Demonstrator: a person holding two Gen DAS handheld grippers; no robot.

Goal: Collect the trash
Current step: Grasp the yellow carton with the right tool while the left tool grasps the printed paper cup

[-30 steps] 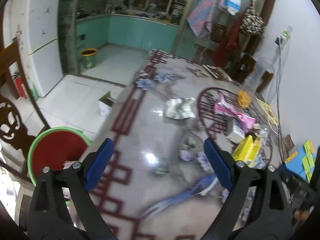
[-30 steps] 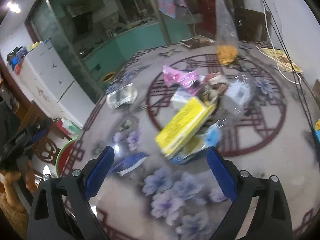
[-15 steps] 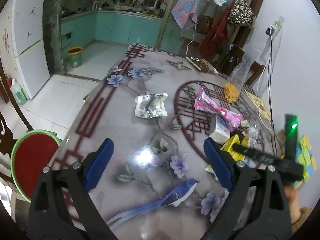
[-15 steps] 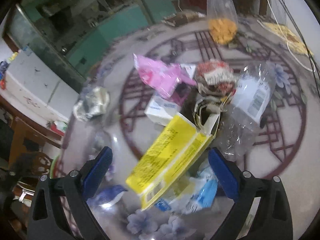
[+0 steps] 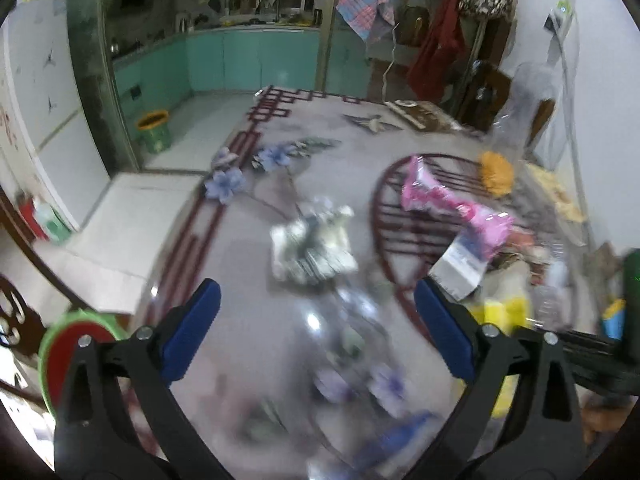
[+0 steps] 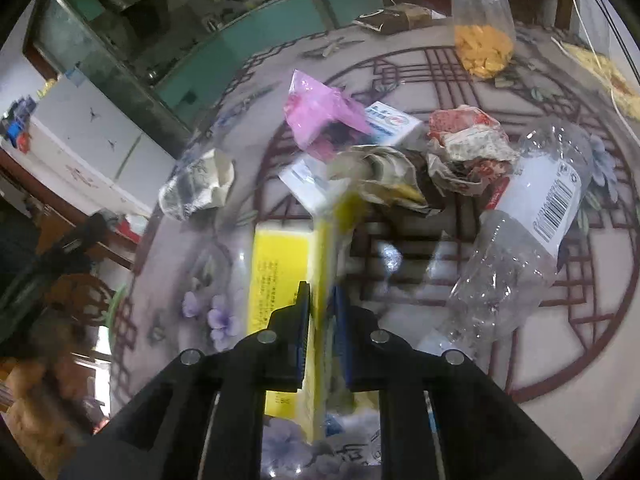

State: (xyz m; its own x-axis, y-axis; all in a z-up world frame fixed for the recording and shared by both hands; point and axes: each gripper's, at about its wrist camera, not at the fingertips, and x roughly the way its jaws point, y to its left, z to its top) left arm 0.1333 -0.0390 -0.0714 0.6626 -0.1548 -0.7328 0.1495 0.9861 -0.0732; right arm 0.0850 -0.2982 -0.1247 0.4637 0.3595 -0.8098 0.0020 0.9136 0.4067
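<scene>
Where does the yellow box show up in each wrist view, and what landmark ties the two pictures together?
Left wrist: the yellow box is a blurred patch at lower right, just past the open left hand-held gripper.
Right wrist: the box fills the lower centre, clamped edge-on in the right hand-held gripper.
Shared landmark: the pink wrapper, on the red circular pattern beyond the box in both views.
</scene>
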